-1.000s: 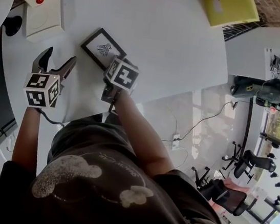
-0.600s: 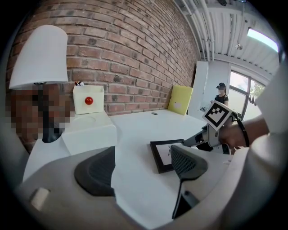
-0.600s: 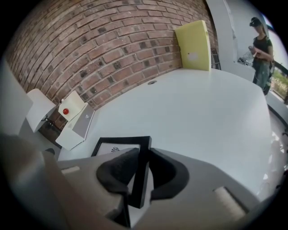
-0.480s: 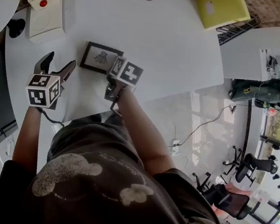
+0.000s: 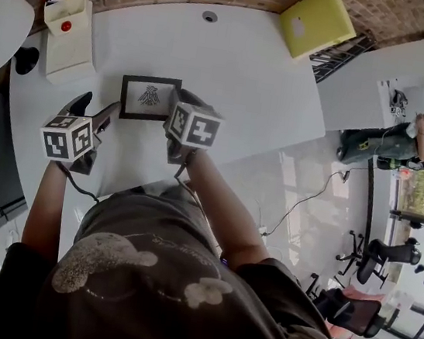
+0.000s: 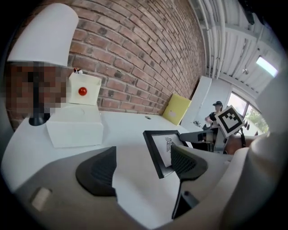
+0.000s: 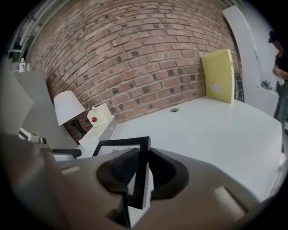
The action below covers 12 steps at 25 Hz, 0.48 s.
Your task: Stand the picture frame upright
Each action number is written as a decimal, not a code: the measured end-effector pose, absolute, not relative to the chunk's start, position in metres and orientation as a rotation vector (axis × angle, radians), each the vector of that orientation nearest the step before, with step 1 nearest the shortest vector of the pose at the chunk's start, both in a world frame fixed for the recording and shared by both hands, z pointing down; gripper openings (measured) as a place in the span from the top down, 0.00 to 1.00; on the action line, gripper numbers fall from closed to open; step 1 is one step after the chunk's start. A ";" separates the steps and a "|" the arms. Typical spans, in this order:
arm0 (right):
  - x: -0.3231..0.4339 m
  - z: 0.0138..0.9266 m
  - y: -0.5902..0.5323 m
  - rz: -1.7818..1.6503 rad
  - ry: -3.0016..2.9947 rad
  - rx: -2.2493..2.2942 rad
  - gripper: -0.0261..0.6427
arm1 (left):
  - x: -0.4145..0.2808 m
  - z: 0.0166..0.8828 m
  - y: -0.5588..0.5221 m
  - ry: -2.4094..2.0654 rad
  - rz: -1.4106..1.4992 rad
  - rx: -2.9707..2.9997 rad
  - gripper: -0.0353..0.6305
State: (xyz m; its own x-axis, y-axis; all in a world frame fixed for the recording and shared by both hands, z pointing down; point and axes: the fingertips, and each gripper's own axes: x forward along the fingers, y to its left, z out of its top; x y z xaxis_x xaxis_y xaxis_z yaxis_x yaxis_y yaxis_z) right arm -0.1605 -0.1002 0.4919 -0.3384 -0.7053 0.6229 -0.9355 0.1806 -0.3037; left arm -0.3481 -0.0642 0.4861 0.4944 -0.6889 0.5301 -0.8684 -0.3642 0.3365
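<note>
Head view: frame [image 5: 150, 98] near white box [image 5: 70, 51]

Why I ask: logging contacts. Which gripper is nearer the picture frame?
Right. The right gripper has just closed its fingers on the right edge of the picture frame, holding it tilted. The left gripper hovers open near the frame's lower left corner, seemingly not touching.

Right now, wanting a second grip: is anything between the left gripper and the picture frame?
Nothing visible: only bare table separates the open left gripper from the picture frame, on whose edge the right gripper has just closed.
</note>
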 end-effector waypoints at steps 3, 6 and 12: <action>-0.165 0.465 -0.106 0.788 -2.216 1.513 0.84 | -0.335 0.477 -0.067 -1.194 0.361 2.182 0.44; -0.172 0.442 -0.105 0.654 -2.303 1.467 0.84 | -0.322 0.466 -0.066 -1.125 0.315 2.195 0.54; -0.181 0.403 -0.104 0.391 -2.438 1.382 0.84 | -0.310 0.444 -0.075 -1.063 0.208 2.229 0.70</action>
State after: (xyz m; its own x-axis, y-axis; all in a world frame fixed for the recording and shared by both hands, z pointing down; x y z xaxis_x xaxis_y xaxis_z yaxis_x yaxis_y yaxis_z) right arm -0.1813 -0.1042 0.4025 -0.4858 -0.7790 0.3964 -0.8639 0.4969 -0.0823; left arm -0.3104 -0.0749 0.4441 0.6585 -0.6380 0.3992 -0.7414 -0.4589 0.4897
